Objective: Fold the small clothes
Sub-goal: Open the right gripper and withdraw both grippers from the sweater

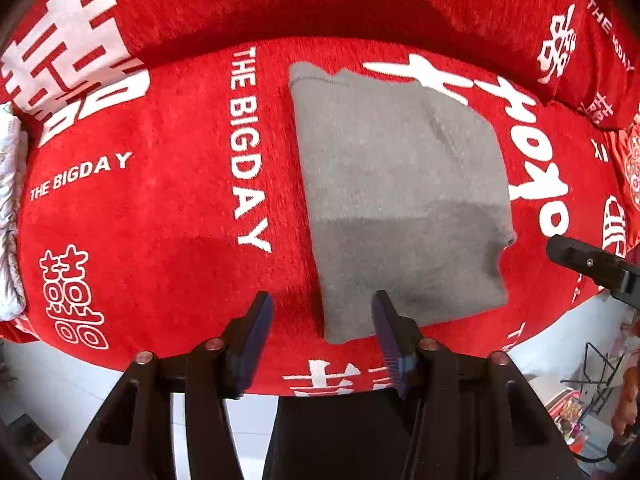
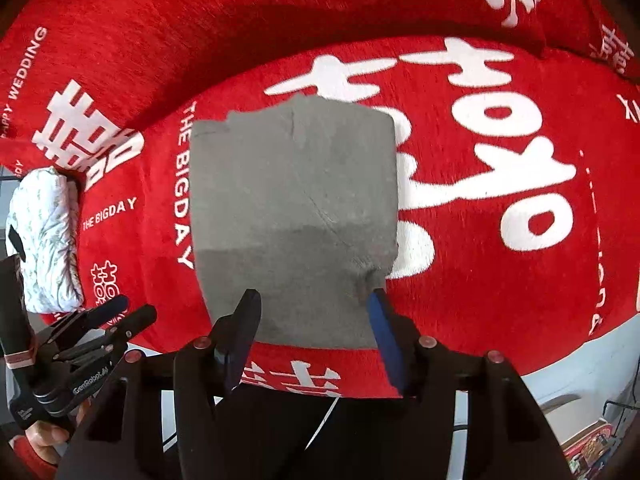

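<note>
A gray sweater [image 1: 400, 200], already folded into a thick rectangle, is lying flat on the seat of a sofa draped in a red blanket [image 1: 160, 208] printed with white characters and the words "THE BIGDAY". In the left wrist view, the left tongs [image 1: 322, 304] are hovering with jaws spread wide over the near left corner of the sweater, one blue-padded finger above the blanket and the other above the gray knit, gripping nothing. The tip of the right tongs [image 1: 560, 250] is poking in from the right edge, just beside the sweater's near right corner.

In the right wrist view, the right tongs [image 2: 314, 300] are likewise standing wide apart and holding nothing, straddling the near edge of the sweater [image 2: 292, 200]; the blue pad of one finger is sitting right at the bunched near right corner (whether it is actually touching the fabric cannot be told). The left tongs [image 2: 132, 310] are showing at lower left, jaws parted, with the person's hand [image 2: 44, 440] wrapped around the handle. A folded white patterned cloth [image 2: 48, 240] is resting at the left end of the seat, well apart from the sweater.
</note>
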Demonstrator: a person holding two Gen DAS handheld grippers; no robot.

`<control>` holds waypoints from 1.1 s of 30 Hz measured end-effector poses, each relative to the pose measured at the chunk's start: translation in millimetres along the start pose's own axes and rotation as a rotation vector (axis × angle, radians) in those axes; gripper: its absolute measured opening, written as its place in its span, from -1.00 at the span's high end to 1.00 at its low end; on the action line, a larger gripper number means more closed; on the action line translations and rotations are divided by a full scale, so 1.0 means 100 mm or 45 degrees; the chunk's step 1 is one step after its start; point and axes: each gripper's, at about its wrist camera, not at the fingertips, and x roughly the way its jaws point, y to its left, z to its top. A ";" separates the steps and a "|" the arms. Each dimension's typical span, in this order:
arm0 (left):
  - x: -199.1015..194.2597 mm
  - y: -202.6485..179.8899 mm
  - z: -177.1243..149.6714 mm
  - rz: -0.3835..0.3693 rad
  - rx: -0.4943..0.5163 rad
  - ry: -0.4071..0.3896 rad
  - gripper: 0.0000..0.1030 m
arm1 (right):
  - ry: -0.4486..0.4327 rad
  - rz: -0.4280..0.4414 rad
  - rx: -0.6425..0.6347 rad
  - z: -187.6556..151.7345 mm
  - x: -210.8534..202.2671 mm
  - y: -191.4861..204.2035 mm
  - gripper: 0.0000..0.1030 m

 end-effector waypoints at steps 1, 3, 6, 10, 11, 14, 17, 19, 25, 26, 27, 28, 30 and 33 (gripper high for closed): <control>-0.06 0.01 0.00 0.004 -0.008 -0.028 -0.86 | -0.010 -0.011 -0.006 0.00 -0.04 0.03 -0.18; -0.20 0.02 0.01 0.021 -0.012 -0.104 -0.95 | -0.024 -0.033 -0.023 0.01 -0.11 0.08 -0.31; -0.33 0.02 0.05 0.021 -0.017 -0.135 -0.95 | -0.059 -0.047 -0.025 0.02 -0.23 0.16 -0.70; -0.47 0.06 0.10 0.028 -0.057 -0.175 -0.95 | -0.081 -0.098 -0.032 0.04 -0.33 0.25 -0.70; -0.50 0.05 0.11 0.038 -0.065 -0.184 -0.95 | -0.085 -0.109 -0.035 0.04 -0.35 0.27 -0.71; -0.57 0.06 0.14 0.062 -0.076 -0.210 -0.95 | -0.125 -0.166 -0.053 0.05 -0.43 0.31 -0.78; -0.60 0.06 0.16 0.066 -0.082 -0.212 -0.95 | -0.198 -0.213 -0.078 0.05 -0.51 0.34 -0.99; -0.62 0.05 0.16 0.074 -0.080 -0.212 -0.95 | -0.225 -0.233 -0.080 0.06 -0.55 0.35 -0.99; -0.66 0.00 0.15 0.073 -0.088 -0.212 -0.95 | -0.219 -0.238 -0.059 0.05 -0.58 0.34 -0.99; -0.66 0.00 0.16 0.076 -0.086 -0.215 -0.95 | -0.216 -0.245 -0.062 0.05 -0.58 0.34 -1.00; -0.67 -0.02 0.16 0.079 -0.086 -0.217 -0.95 | -0.212 -0.247 -0.062 0.04 -0.58 0.35 -1.00; -0.68 -0.03 0.16 0.077 -0.084 -0.217 -0.95 | -0.209 -0.247 -0.061 0.03 -0.58 0.35 -0.99; -0.69 -0.04 0.16 0.077 -0.083 -0.216 -0.95 | -0.208 -0.244 -0.059 0.03 -0.58 0.35 -0.99; -0.70 -0.05 0.16 0.084 -0.084 -0.220 -0.95 | -0.216 -0.245 -0.058 0.02 -0.60 0.36 -1.00</control>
